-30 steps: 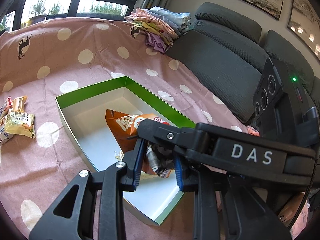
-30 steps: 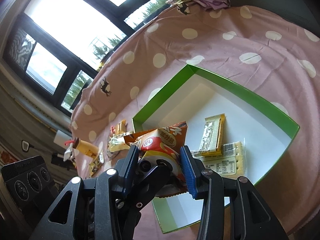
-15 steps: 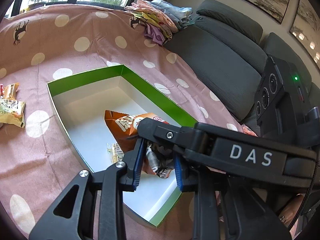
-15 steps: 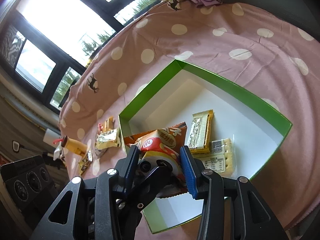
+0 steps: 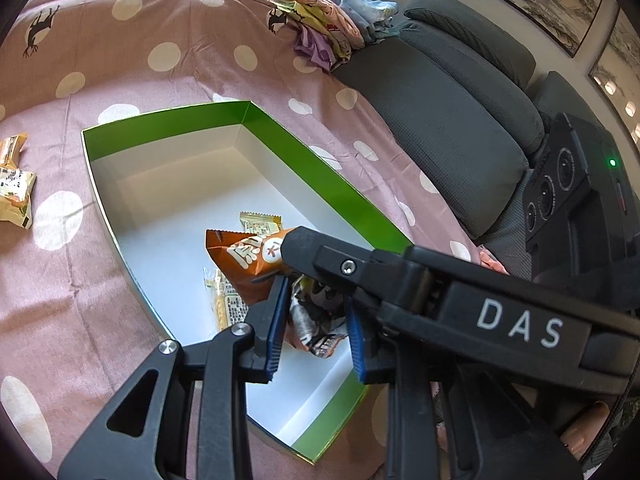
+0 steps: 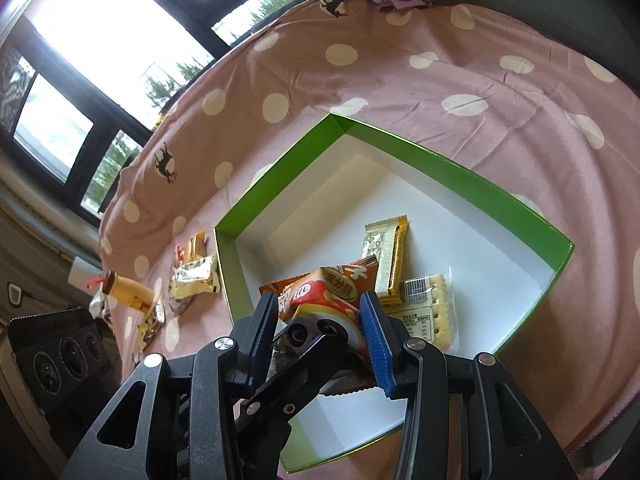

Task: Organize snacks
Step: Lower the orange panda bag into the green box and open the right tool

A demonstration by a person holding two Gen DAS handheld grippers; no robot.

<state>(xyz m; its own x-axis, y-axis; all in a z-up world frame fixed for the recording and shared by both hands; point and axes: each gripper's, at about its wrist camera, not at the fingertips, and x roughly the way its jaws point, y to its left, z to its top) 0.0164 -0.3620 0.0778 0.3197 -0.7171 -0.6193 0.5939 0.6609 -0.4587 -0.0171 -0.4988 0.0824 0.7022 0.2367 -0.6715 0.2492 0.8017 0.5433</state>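
One green-walled box (image 6: pixel 460 168) sits on the pink polka-dot cloth (image 6: pixel 440 60), open side up. Three packets are in or over it. One orange snack bag (image 6: pixel 332 292) is held over the box's near end, low centre of both frames. Both tongs are closed on this same bag: the left tongs (image 5: pixel 316 322) pinch its crumpled lower end, and the right tongs (image 6: pixel 320 332) clamp its body from either side. Its long axis runs from the tongs toward the box's far corner in the left view.

One gold wafer bar (image 6: pixel 388 264) lies flat on the box floor, long axis pointing away toward the upper frame. One clear cracker packet (image 6: pixel 424 312) lies beside it. Outside, at left in the right view, several loose snacks (image 6: pixel 192 276) and one small bottle (image 6: pixel 124 290) rest on the cloth.
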